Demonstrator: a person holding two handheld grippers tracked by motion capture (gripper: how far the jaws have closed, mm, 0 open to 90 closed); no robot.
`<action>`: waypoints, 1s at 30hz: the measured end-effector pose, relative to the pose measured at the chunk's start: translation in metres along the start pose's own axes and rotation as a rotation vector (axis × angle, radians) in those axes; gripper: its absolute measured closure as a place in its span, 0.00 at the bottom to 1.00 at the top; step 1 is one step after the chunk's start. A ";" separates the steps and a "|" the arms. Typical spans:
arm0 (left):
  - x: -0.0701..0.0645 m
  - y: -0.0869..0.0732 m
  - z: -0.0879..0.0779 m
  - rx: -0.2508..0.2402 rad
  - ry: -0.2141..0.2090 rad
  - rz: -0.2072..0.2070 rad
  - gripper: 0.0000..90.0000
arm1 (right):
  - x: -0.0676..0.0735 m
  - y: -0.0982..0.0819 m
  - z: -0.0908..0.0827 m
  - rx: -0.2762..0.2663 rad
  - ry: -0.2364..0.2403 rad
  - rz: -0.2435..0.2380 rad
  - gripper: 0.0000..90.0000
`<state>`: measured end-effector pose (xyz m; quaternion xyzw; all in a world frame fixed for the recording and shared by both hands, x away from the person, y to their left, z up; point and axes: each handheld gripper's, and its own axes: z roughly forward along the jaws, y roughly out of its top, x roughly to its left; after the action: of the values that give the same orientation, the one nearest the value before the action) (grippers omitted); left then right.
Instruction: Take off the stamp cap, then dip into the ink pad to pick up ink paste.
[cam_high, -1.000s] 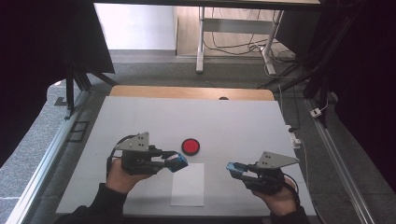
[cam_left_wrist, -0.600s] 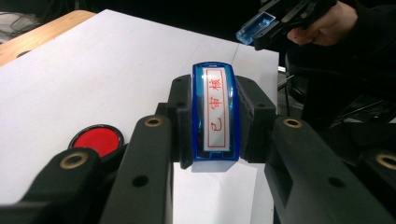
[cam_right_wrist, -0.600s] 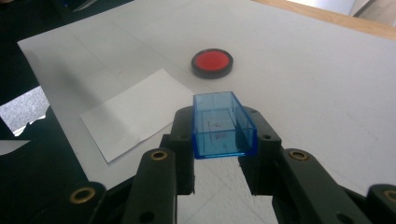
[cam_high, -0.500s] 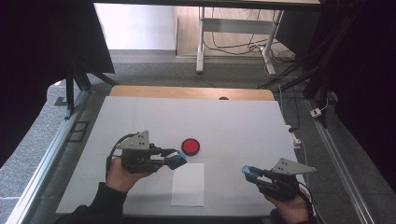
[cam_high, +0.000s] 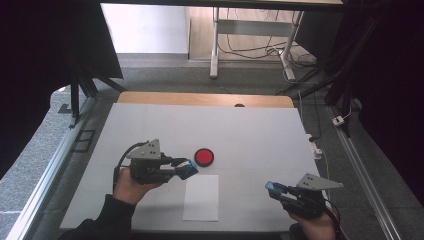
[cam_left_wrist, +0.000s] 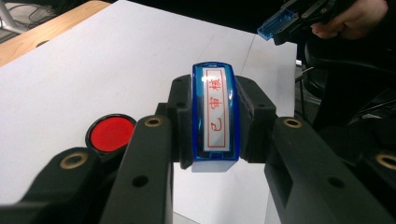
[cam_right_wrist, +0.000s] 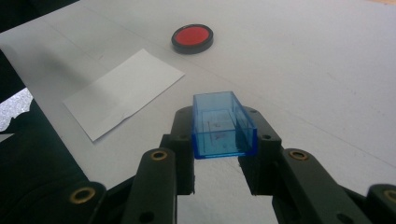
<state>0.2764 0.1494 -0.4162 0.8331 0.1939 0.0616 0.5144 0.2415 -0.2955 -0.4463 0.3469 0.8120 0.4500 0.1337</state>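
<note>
My left gripper (cam_high: 186, 169) (cam_left_wrist: 215, 122) is shut on a blue stamp (cam_left_wrist: 214, 112) (cam_high: 188, 169) whose white label bears red characters. It hovers left of a round red ink pad (cam_high: 204, 157) (cam_left_wrist: 110, 132) (cam_right_wrist: 192, 38) and above the top left corner of a white paper sheet (cam_high: 201, 197) (cam_right_wrist: 122, 91). My right gripper (cam_high: 274, 189) (cam_right_wrist: 223, 135) is shut on a clear blue stamp cap (cam_right_wrist: 221, 125) (cam_high: 274, 188), held open side up near the table's front right. That cap and gripper also appear far off as the blue cap (cam_left_wrist: 277, 24).
A white table top (cam_high: 250, 130) carries the objects, with a wooden strip (cam_high: 200, 99) along its far edge. Metal rails (cam_high: 45, 185) run along both sides. Cables and a desk frame (cam_high: 250, 30) lie on the floor beyond.
My right gripper has moved right and toward the front edge with the blue cap in it. The left gripper has stayed where it was.
</note>
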 end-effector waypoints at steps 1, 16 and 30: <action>0.000 0.000 0.000 0.001 0.003 0.000 0.78 | -0.001 -0.001 0.000 0.005 0.002 0.001 0.77; 0.010 0.000 0.008 0.067 0.064 0.003 0.78 | -0.004 -0.005 0.001 0.025 -0.002 0.020 0.77; 0.028 0.007 0.025 0.100 0.110 -0.069 0.78 | -0.006 -0.006 0.001 0.033 0.005 0.026 0.77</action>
<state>0.3111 0.1361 -0.4246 0.8458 0.2532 0.0799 0.4627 0.2433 -0.3014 -0.4523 0.3584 0.8151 0.4389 0.1202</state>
